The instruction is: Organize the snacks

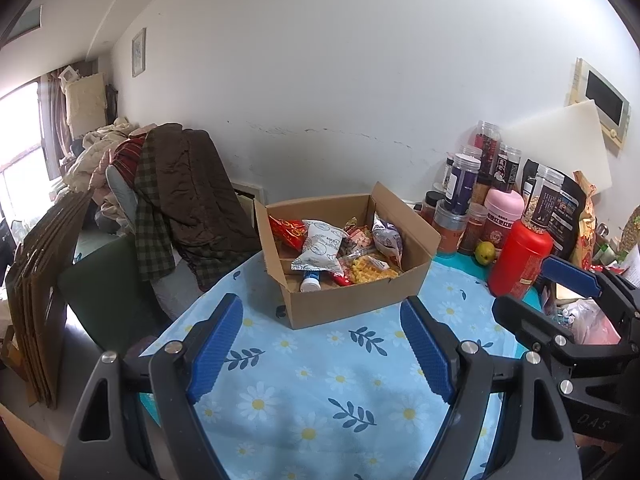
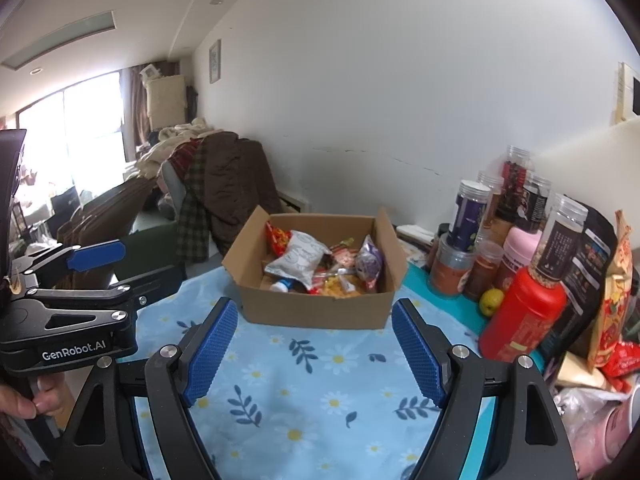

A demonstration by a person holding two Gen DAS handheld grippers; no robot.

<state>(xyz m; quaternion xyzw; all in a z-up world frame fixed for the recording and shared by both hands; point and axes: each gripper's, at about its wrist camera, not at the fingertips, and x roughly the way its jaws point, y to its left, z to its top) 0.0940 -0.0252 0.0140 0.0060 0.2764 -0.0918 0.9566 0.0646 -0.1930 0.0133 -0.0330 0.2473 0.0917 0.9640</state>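
Note:
An open cardboard box (image 1: 352, 300) (image 2: 316, 312) stands on the floral blue tablecloth (image 1: 320, 380) (image 2: 304, 392). It holds several snack packets: a white pouch (image 1: 320, 248) (image 2: 298, 258), a red bag (image 1: 288, 232), a yellow pack (image 1: 370, 270) and a purple-silver bag (image 1: 386, 236) (image 2: 368, 260). My left gripper (image 1: 322, 312) is open and empty, hovering in front of the box. My right gripper (image 2: 314, 312) is open and empty, also just short of the box. The right gripper also shows at the right edge of the left wrist view (image 1: 536, 288).
Jars, a red bottle (image 1: 520, 260) (image 2: 520, 320), a pink tub, dark bags and a green fruit (image 1: 485, 253) crowd the table's right side. A chair piled with clothes (image 1: 176, 192) and flat cardboard (image 1: 36, 300) stand left. The wall is close behind.

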